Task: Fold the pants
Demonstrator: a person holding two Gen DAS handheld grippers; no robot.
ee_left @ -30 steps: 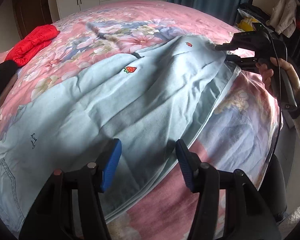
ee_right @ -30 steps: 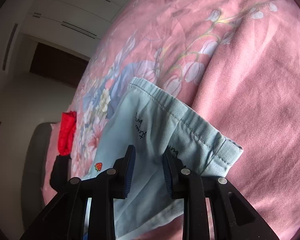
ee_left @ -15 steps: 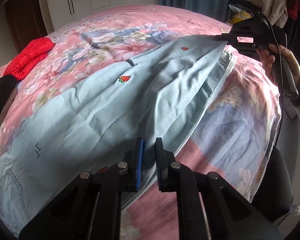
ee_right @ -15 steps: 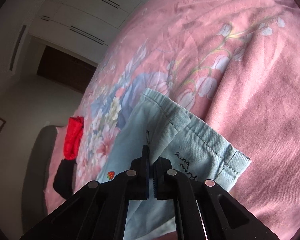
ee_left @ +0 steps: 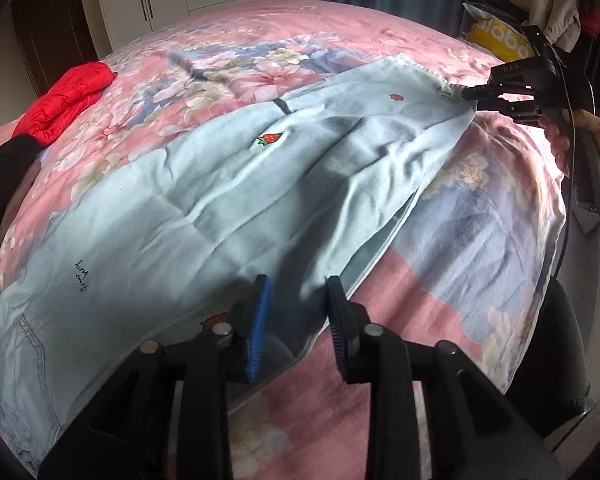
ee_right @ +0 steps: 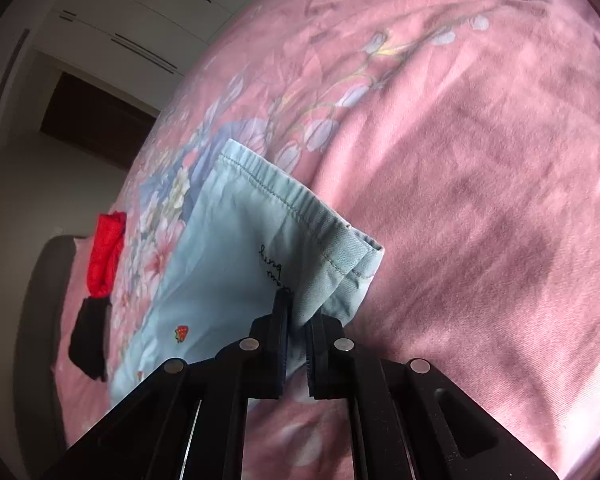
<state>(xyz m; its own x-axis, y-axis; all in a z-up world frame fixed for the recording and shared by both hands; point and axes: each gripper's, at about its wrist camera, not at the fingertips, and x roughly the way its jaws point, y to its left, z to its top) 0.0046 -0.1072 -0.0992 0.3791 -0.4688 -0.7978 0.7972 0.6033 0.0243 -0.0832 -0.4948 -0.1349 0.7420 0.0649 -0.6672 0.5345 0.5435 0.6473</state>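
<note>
The soft, limp pale-blue cotton pants (ee_left: 220, 216) lie flat on the pink floral bed (ee_left: 480, 240), the right gripper (ee_right: 296, 320) clamped on their hem at 2 o'clock, the left gripper (ee_left: 296, 312) opening astride the side edge, the best hold.

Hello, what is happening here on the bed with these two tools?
A person is folding light blue pants spread on a pink floral bed cover, with a gripper in each hand. The right gripper is shut on the hem end of a leg. The left gripper is at the pants' near edge; its jaws are opening, with cloth between them but not pinched. A red garment lies farther back on the bed.
</note>
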